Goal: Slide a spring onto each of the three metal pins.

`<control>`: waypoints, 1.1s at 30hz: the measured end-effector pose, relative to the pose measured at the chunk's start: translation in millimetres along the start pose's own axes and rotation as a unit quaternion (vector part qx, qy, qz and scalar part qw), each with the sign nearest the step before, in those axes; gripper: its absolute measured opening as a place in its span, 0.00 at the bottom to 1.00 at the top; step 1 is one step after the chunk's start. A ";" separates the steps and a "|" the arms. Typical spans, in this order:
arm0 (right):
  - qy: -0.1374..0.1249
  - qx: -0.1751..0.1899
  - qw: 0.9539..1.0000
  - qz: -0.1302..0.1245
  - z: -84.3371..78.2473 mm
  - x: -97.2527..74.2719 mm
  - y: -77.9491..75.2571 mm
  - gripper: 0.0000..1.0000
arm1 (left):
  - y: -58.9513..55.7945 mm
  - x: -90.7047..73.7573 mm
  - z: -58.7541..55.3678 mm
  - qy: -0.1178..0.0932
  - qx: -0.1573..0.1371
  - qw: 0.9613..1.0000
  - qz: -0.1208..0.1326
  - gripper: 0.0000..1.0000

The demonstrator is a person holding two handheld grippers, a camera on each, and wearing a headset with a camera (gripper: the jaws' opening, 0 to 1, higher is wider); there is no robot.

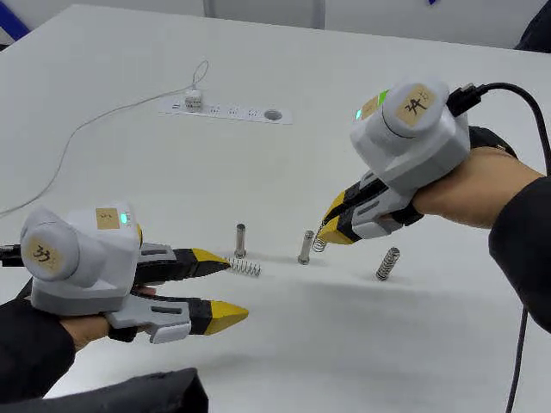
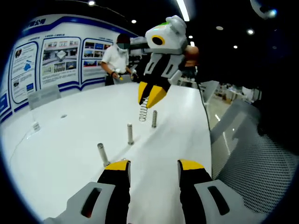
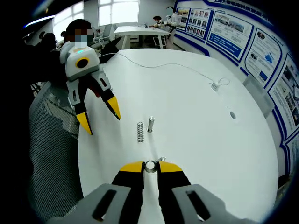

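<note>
One spring (image 1: 319, 245) hangs upright from the right gripper (image 1: 328, 237), whose jaws are pinched on its top, just beside the middle pin (image 1: 306, 247) — kept vertical, I judge, so its bore can drop over the tip. A second spring (image 1: 245, 268) lies on the table (image 1: 284, 344) by the left pin (image 1: 240, 240) — the left gripper (image 1: 234, 287) hovers near it, wide open and empty.

Bright, even overhead light, with soft, faint shadows on the white counter (image 1: 362, 344). Both gripper views bow strongly at their edges; in the left gripper view a ceiling strip (image 2: 182, 10) glares at twelve o'clock.

spring (image 1: 245, 268) beside pin (image 1: 240, 240), power strip (image 1: 225, 111) behind
</note>
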State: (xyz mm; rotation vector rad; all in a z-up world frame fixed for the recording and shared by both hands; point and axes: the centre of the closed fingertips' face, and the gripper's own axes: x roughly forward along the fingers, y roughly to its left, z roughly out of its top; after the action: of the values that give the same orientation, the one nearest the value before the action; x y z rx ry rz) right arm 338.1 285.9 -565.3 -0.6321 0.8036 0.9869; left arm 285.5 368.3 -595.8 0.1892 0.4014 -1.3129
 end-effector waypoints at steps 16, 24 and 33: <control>0.011 0.008 1.000 -0.013 1.5 16.6 -20.3 0.12 | -4.0 5.4 -3.6 0.004 -0.006 1.000 -0.002 0.45; 0.017 0.016 1.000 -0.006 -0.9 24.6 -22.4 0.12 | -3.3 5.5 -4.2 0.003 -0.009 1.000 0.000 0.45; 0.027 0.029 0.999 0.003 -8.8 38.3 -24.7 0.12 | -2.5 6.6 -4.7 0.003 -0.010 1.000 0.000 0.45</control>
State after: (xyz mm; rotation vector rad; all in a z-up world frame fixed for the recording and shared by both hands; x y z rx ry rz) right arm 369.9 286.8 -599.1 -0.6097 0.8787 0.9520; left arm 283.6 363.3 -602.5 0.1758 0.4201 -1.3076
